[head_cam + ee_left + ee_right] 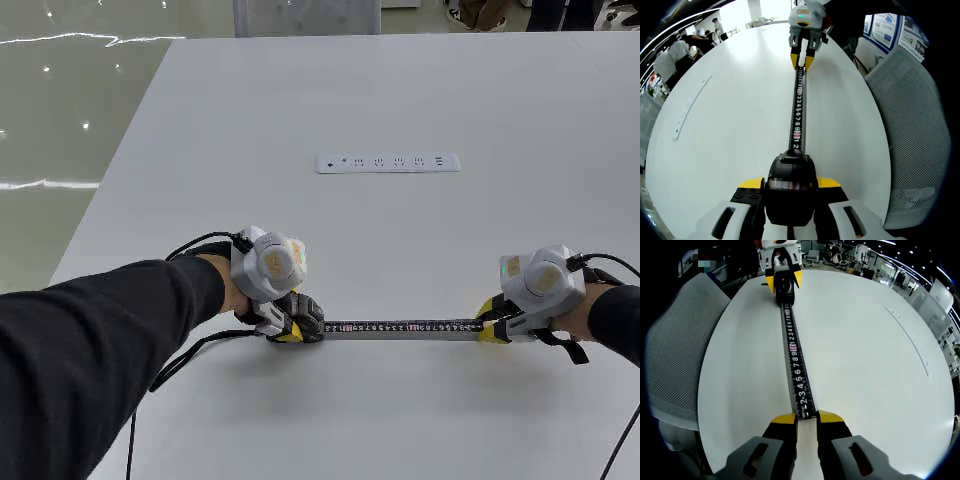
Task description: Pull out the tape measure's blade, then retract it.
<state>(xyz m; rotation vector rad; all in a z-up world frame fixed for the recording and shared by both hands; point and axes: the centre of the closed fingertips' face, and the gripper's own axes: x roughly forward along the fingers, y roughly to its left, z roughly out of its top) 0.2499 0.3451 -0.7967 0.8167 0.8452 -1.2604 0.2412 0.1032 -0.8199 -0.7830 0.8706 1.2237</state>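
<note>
**Tape measure** (791, 187): rounded black case with a rubbery look. It lies by the near edge of the table (400, 90), clamped between the jaws of the left gripper (790, 182).

**Blade** (795, 360): thin dark strip with pale printed numerals and one red mark. It runs flat along the table to the right gripper (806, 417), whose jaws pinch narrowly on the blade's end.

**Jaw tips:** yellow pads on grey plastic.

**Table:** white, smooth, matt.

**Power strip** (388, 162): white, long and flat, at mid-table, well apart from the work.

**Handling, as judged:** the blade appears drawn out. For retraction, hold the case firm and guide the end back slowly in line, letting it neither snap nor twist.
</note>
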